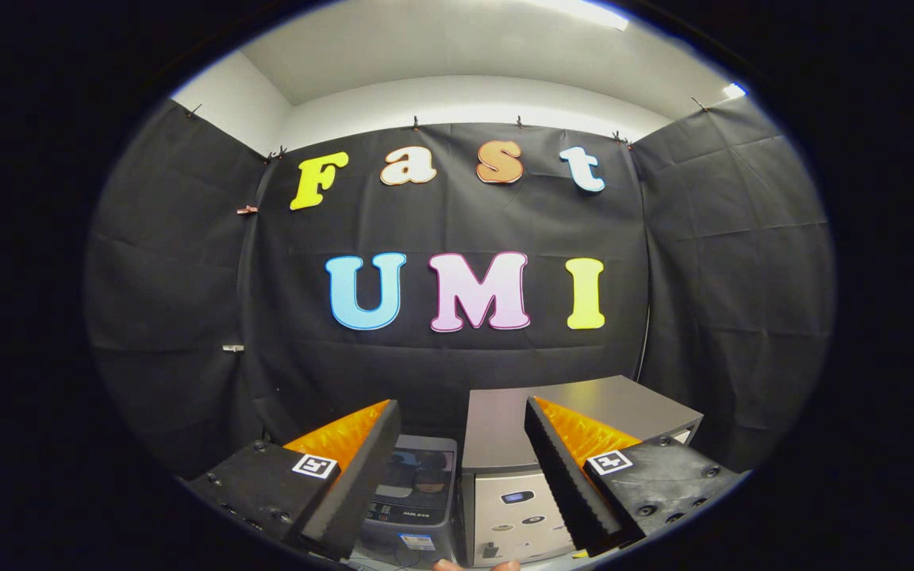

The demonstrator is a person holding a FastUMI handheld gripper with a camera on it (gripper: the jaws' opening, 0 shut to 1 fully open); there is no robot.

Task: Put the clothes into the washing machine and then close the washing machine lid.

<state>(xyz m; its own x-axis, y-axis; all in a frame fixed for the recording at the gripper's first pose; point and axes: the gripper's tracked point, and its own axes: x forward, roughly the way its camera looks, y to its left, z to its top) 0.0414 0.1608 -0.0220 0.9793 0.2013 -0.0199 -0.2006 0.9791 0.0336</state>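
gripper (pixel 463 444) spread wide, empty, before one washing machine (pixel 413 492) and one cabinet (pixel 520 476).

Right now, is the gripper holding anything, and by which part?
Nothing is held. The gripper is open, its fingers apart with a washing machine beyond them.

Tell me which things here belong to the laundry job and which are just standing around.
For the job:
- small grey top-loading washing machine with a dark glass lid, lid down, ahead between the fingers
- tool, fingers open, holding nothing

Just there:
- grey boxy metal appliance beside the washer
- black cloth booth wall
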